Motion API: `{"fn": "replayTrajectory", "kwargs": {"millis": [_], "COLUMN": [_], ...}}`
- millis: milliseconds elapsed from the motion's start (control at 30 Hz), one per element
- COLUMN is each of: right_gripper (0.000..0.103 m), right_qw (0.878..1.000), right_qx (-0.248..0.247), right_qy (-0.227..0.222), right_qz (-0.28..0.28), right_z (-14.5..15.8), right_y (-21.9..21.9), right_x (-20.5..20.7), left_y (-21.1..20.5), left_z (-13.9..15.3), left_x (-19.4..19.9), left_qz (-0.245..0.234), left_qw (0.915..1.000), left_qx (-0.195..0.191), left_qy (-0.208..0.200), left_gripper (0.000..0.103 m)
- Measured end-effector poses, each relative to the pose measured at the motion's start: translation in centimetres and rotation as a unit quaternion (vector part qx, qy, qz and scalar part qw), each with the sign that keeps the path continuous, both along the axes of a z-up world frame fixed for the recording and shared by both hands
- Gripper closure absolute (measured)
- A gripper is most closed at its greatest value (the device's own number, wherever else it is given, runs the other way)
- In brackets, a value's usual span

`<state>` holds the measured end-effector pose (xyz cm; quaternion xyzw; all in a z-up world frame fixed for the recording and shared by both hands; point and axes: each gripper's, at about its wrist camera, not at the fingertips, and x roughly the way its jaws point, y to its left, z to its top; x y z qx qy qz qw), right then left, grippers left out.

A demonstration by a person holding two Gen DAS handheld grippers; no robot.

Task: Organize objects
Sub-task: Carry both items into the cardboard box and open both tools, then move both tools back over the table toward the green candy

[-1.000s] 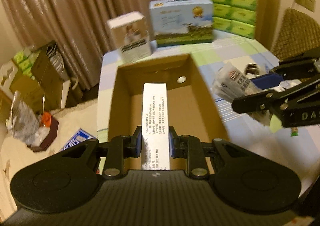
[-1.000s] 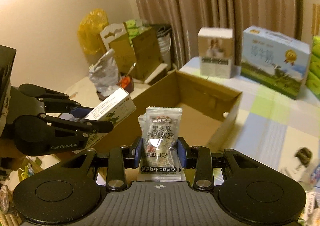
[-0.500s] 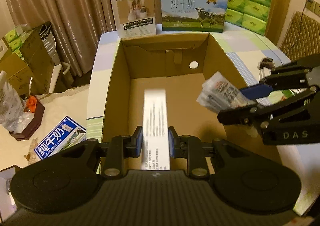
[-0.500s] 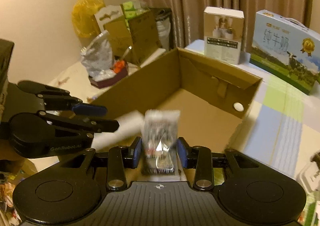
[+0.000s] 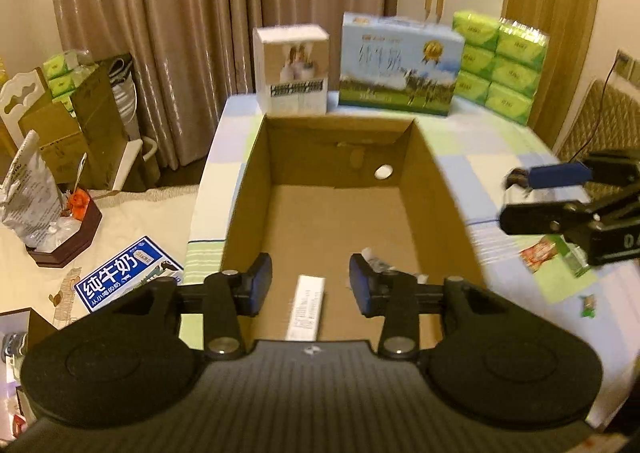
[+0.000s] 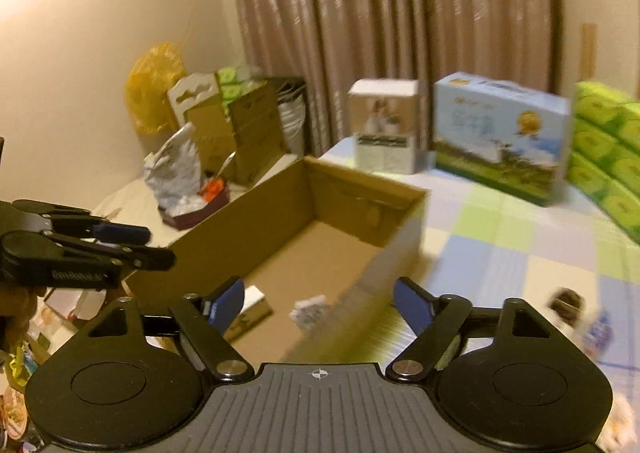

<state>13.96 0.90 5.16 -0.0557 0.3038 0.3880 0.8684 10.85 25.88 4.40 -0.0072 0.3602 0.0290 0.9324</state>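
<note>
An open cardboard box (image 5: 440, 189) (image 6: 248, 229) stands on the checked table. Inside it, near the front, lies a long white carton (image 5: 306, 307) (image 6: 250, 309), and beside it a snack packet (image 5: 376, 263) (image 6: 310, 311). My left gripper (image 5: 310, 285) hangs above the box's near end; its jaws are opening and the white carton lies below them, free of the pads. My right gripper (image 6: 320, 301) (image 5: 532, 193) is over the box's right wall, jaws opening wide with nothing held. The left gripper (image 6: 132, 243) also shows at the left of the right wrist view.
At the table's back stand a white box (image 5: 292, 69), a blue milk carton case (image 5: 398, 65) and stacked green tissue packs (image 5: 500, 69). Small wrapped items (image 5: 544, 253) (image 6: 568, 303) lie on the table right of the box. Bags and boxes (image 5: 48, 189) clutter the left.
Both grippers let go: the white carton dropped from the left jaws and the snack packet from the right jaws into the box. The right gripper drew away to the right.
</note>
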Motion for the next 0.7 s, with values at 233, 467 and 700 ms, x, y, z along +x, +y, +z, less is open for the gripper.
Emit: {"fn": "replayTrajectory", "kwargs": {"millis": [233, 467, 700], "right_gripper": [0.004, 0.002, 0.002], "right_qw": [0.996, 0.987, 0.973], "right_qx": [0.014, -0.001, 0.009], "right_qy": [-0.01, 0.01, 0.011], "right_qz": [-0.082, -0.162, -0.232], "right_z": [0.2, -1.5, -2.1], "right_y": [-9.0, -17.7, -24.4], "right_x": [-4.8, -7.7, -8.8], "left_y": [-4.7, -11.2, -17.8], "left_z": [3.1, 3.8, 2.0], "left_x": [-4.1, -7.2, -8.2], "left_qz": [-0.005, -0.033, -0.061], "left_qw": [0.9995, 0.9978, 0.9961], "left_qx": [-0.009, -0.038, -0.057], "left_qy": [-0.031, -0.043, -0.029], "left_gripper": [0.038, 0.01, 0.001]}}
